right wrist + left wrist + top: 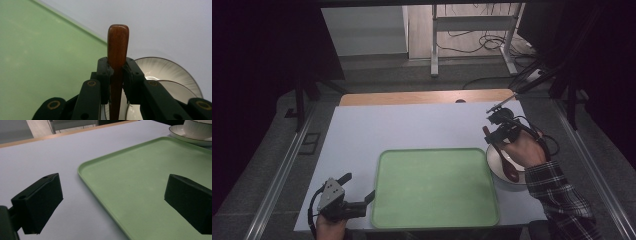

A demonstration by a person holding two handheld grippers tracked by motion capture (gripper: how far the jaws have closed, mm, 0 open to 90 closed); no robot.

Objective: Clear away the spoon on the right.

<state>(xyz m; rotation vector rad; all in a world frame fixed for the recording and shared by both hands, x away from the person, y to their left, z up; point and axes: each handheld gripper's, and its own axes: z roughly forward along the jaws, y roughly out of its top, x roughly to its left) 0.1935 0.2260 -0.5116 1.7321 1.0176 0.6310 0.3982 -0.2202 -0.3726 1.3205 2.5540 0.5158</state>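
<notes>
2 tools, right tool (498, 131) raised over saucer (495, 161), clamped on wooden spoon (507, 162), left tool (360, 192) low, jaws apart

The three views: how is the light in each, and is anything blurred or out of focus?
High view: dim, dark at both sides, the table evenly lit, slightly soft. Left gripper view: sharp tray, soft shadows under the open jaws. Right gripper view: the spoon handle and the jaws shut on it are sharp, the tray and the saucer behind look soft.

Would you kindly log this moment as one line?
right gripper: shut on wooden spoon above bowl | left gripper: open, empty, beside green tray
</notes>
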